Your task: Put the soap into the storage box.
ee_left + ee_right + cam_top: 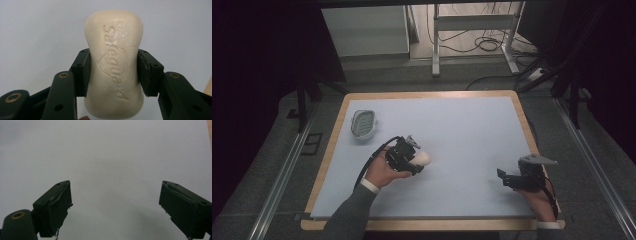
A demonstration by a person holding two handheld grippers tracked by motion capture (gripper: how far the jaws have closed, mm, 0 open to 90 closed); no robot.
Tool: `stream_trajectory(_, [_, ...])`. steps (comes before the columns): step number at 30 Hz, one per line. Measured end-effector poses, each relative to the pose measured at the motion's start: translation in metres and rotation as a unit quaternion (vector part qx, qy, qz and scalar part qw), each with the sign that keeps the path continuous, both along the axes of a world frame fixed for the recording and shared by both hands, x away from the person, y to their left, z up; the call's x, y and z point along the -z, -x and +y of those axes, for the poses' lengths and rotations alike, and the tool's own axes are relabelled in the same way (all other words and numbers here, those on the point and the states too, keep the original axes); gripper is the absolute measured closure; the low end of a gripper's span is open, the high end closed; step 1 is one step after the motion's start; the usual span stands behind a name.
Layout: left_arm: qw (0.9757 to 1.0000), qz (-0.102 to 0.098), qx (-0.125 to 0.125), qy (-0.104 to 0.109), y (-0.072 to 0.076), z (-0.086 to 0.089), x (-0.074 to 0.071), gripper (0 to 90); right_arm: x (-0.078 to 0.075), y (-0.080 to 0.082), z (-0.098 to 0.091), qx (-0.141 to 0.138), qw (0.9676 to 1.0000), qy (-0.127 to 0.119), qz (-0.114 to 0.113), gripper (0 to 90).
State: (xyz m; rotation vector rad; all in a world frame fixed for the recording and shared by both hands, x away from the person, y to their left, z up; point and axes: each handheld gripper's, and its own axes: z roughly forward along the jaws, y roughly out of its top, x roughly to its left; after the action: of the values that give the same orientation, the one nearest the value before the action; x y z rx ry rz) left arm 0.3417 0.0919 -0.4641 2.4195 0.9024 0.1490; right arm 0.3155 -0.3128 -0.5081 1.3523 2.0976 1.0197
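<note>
Soap bar [114,65] lengthwise between clamped left gripper [113,72] jaws — right gripper [115,207] agape

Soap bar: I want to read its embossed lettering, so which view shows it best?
The left gripper view: the soap bar is close up between the left gripper's jaws, lettering legible. The high view shows a small pale lump; the right gripper view looks at bare table.
</note>
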Motion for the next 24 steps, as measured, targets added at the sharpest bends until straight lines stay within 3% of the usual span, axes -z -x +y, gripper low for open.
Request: stream_trajectory(24, [0.9993, -0.005, -0.038, 0.001, -0.012, 0.025, -0.009, 49.5, 0.001, -0.001, -0.001, 0.002, 1.0000, 0.000, 0.003, 10.9])
